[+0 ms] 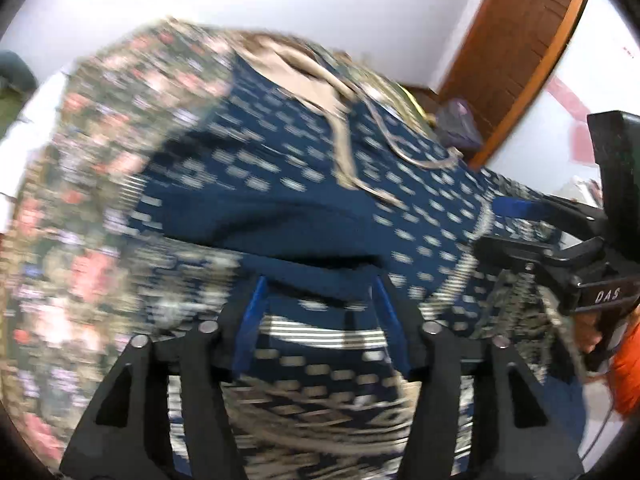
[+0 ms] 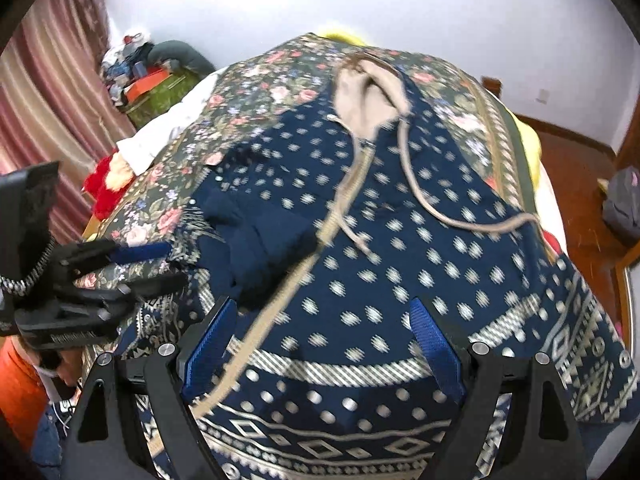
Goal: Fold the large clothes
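At nine o'clock in my right-wrist view, a pink-and-cream striped curtain (image 2: pixel 44 92) hangs beside a heap of mixed clutter (image 2: pixel 136 68) on a green surface. Just below it, still at nine o'clock, my left gripper (image 2: pixel 160 262) reaches in sideways over the floral-printed bed cover (image 2: pixel 256 76), its blue-padded fingers (image 2: pixel 138 253) parted with nothing between them; an orange sleeve (image 2: pixel 16 388) shows at eight o'clock.

The large navy-blue dress with white dotted print and geometric silver borders (image 2: pixel 400 264) lies spread across the middle of the bed. Its beige inner lining at the neck (image 2: pixel 366 100) sits at twelve o'clock, a beige drawstring cord (image 2: pixel 460 216) trails toward three o'clock, and a plain navy fold (image 2: pixel 256 240) is bunched at ten o'clock from centre.

My right gripper (image 2: pixel 322 340) hovers at six o'clock above the dress's patterned hem, jaws spread wide, pads clear of the cloth.

At three o'clock, reddish wooden floor (image 2: pixel 576 200) shows past the bed edge, with a grey bag (image 2: pixel 624 204) on it.

In the blurred left-wrist view, my left gripper (image 1: pixel 318 316) stands open at six o'clock over the same dress (image 1: pixel 304 200), gripping nothing. My right gripper's black body (image 1: pixel 592 260) enters at three o'clock, and a brown wooden door (image 1: pixel 516 36) stands at one o'clock.
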A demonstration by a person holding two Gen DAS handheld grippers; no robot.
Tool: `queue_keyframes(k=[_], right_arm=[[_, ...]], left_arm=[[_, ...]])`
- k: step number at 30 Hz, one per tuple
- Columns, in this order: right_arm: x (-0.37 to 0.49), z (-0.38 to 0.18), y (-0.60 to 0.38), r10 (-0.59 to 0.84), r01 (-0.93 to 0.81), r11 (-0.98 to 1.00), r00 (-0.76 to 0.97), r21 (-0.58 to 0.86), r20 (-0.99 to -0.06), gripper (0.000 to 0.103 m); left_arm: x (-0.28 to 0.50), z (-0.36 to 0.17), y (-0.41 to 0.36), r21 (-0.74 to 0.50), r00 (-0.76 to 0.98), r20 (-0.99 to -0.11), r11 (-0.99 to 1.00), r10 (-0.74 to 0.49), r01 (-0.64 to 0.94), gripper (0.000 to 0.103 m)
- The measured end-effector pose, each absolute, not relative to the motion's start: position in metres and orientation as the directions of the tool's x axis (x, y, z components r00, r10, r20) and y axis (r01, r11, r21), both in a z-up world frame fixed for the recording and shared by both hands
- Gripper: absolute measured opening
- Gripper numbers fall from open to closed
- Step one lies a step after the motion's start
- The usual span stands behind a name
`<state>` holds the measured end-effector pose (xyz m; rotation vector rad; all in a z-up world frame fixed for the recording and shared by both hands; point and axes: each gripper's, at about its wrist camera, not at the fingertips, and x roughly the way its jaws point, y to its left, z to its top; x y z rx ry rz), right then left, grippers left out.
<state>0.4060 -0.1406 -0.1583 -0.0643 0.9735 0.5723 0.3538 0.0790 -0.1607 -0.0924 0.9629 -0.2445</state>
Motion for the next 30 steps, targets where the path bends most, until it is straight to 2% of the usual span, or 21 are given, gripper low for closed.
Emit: queue_keyframes(k=[3, 7, 11, 14, 21, 22, 23, 25, 28, 30], right_arm=[[0.406, -0.157, -0.115, 0.440, -0.532, 0.828, 0.421, 0.178, -0.793, 0.087], [0.408, -0.165, -0.069, 0.423, -0.596, 0.794, 0.403, 0.119, -0.811, 0.087], [0.420, -0.179, -0.032, 0.403, -0.618, 0.781, 0.394, 0.086, -0.826, 0.086], [0.441, -0.189, -0.005, 0.389, -0.615, 0.785, 0.386, 0.081, -0.837, 0.079], [0.480, -0.209, 0.043, 0.386, -0.616, 0.781, 0.346, 0.104, -0.855, 0.058], [0.483, -0.214, 0.050, 0.393, -0.622, 0.775, 0.333, 0.114, -0.857, 0.051], [0.484, -0.217, 0.054, 0.396, -0.626, 0.771, 0.325, 0.119, -0.859, 0.047], [0.482, -0.221, 0.061, 0.404, -0.642, 0.757, 0.310, 0.125, -0.861, 0.028], [0.470, -0.221, 0.062, 0.447, -0.678, 0.721, 0.295, 0.145, -0.845, 0.016], [0.463, -0.218, 0.058, 0.456, -0.682, 0.717, 0.302, 0.145, -0.837, 0.013]], left_arm=[[0.341, -0.162, 0.121, -0.109, 0.588, -0.799, 0.992, -0.126, 0.065, 0.063], [0.328, -0.195, 0.168, -0.040, 0.529, -0.848, 0.999, -0.017, -0.031, 0.063], [0.321, -0.228, 0.191, -0.040, 0.473, -0.881, 0.998, -0.013, -0.048, 0.063], [0.326, -0.246, 0.194, -0.065, 0.453, -0.890, 0.998, -0.045, -0.028, 0.063], [0.354, -0.269, 0.190, -0.102, 0.446, -0.891, 0.995, -0.083, -0.017, 0.063], [0.359, -0.270, 0.193, -0.120, 0.454, -0.886, 0.992, -0.093, -0.031, 0.060], [0.363, -0.270, 0.196, -0.139, 0.465, -0.880, 0.989, -0.101, -0.049, 0.058], [0.368, -0.270, 0.198, -0.154, 0.484, -0.869, 0.986, -0.106, -0.061, 0.049], [0.371, -0.269, 0.198, -0.153, 0.500, -0.861, 0.985, -0.091, -0.085, 0.035], [0.370, -0.268, 0.200, -0.153, 0.505, -0.859, 0.983, -0.084, -0.097, 0.031]])
